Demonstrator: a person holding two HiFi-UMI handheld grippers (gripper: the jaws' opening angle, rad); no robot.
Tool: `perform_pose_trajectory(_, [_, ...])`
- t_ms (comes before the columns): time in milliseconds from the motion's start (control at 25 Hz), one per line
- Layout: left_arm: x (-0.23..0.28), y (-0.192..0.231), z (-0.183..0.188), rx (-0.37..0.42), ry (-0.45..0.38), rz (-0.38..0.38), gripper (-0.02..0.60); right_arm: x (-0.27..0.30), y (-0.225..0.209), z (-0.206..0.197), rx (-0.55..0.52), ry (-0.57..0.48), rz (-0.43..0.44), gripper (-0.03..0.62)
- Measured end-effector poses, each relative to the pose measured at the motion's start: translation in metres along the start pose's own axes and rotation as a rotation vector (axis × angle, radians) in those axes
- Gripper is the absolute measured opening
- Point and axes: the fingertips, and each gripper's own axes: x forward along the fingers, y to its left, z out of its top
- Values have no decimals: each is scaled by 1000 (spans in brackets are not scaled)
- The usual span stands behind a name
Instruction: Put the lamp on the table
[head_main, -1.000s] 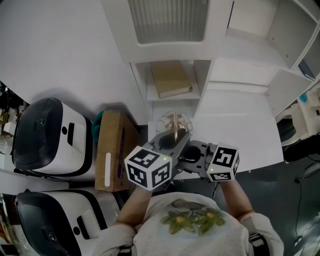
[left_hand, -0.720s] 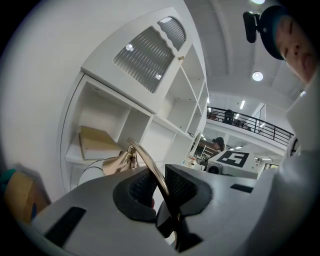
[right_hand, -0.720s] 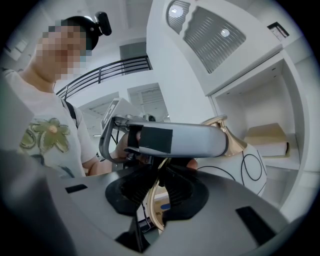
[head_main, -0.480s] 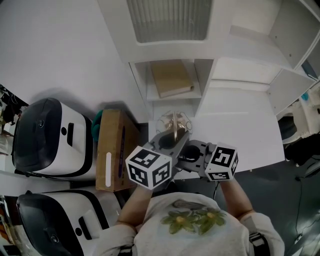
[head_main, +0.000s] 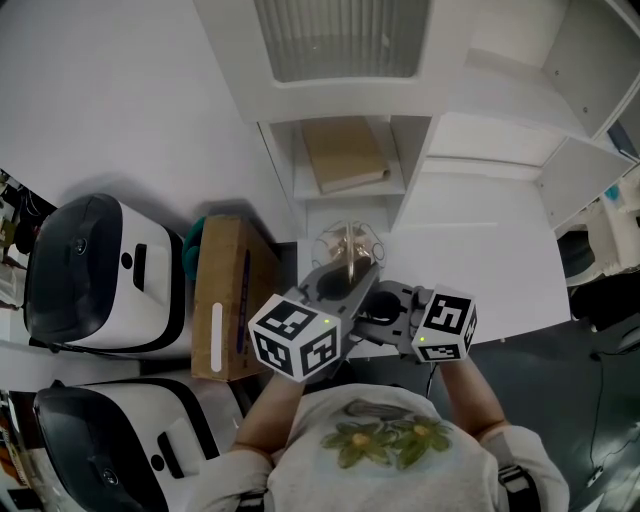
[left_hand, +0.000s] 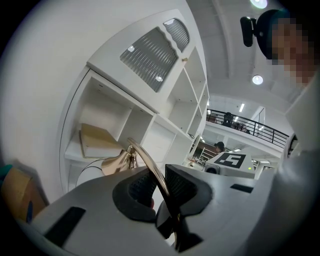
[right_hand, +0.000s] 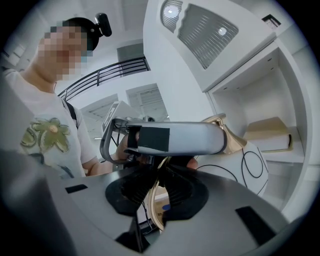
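The lamp has a white globe shade (head_main: 348, 243) with thin black rings, a gold cap (left_hand: 117, 163) and a thin curved gold stem (left_hand: 149, 164). I hold it in the air in front of my chest, below the white shelf unit. My left gripper (head_main: 343, 287) is shut on the gold stem, which runs between its black pads (left_hand: 141, 186). My right gripper (head_main: 378, 307) is shut on the same stem (right_hand: 152, 201) a little lower, from the right. In the right gripper view the shade (right_hand: 251, 166) hangs behind the left gripper's grey body (right_hand: 172, 138). The white table (head_main: 480, 262) lies to the right.
A white shelf unit (head_main: 277, 110) stands straight ahead with a tan book (head_main: 343, 152) in one compartment. A cardboard box (head_main: 222, 300) stands on the floor at the left, beside two white and black machines (head_main: 95, 270) (head_main: 110, 440). A white cabinet (head_main: 590, 170) borders the table's far right.
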Motion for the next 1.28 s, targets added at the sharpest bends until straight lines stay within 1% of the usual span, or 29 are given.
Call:
perform_pose_trajectory(360, [-2, -4, -2, 16, -7, -23, 71, -1, 3, -2, 4, -15, -1, 89])
perform_pose_trajectory(560, [-3, -8, -5, 50, -2, -29, 71, -1, 6, -4, -9, -20, -9, 90])
perform_pose_trajectory(760, [-5, -9, -7, 66, -11, -43, 72, -1, 8, -5, -41, -44, -33, 89])
perform_pose_trajectory(840, [-7, -10, -8, 89, -21, -40, 73, -1, 8, -5, -50, -48, -54, 91])
perform_pose_trajectory(920, [-9, -10, -8, 141, -25, -22, 92, -2, 7, -5, -57, -52, -79, 91])
perform_pose_trajectory(1000, [-12, -7, -9, 188, -25, 6, 152, -3, 6, -6, -58, -55, -102, 93])
perform_pose_trajectory(1040, [-14, -6, -9, 198, -24, 15, 175, -4, 6, -7, -54, -59, -113, 99])
perform_pose_trajectory(1200, [-22, -7, -13, 199, -26, 30, 183, -8, 2, -9, -28, -88, -166, 133])
perform_pose_trajectory(1280, [-26, -8, -16, 200, -29, 39, 183, -11, 2, -12, -18, -97, -191, 135])
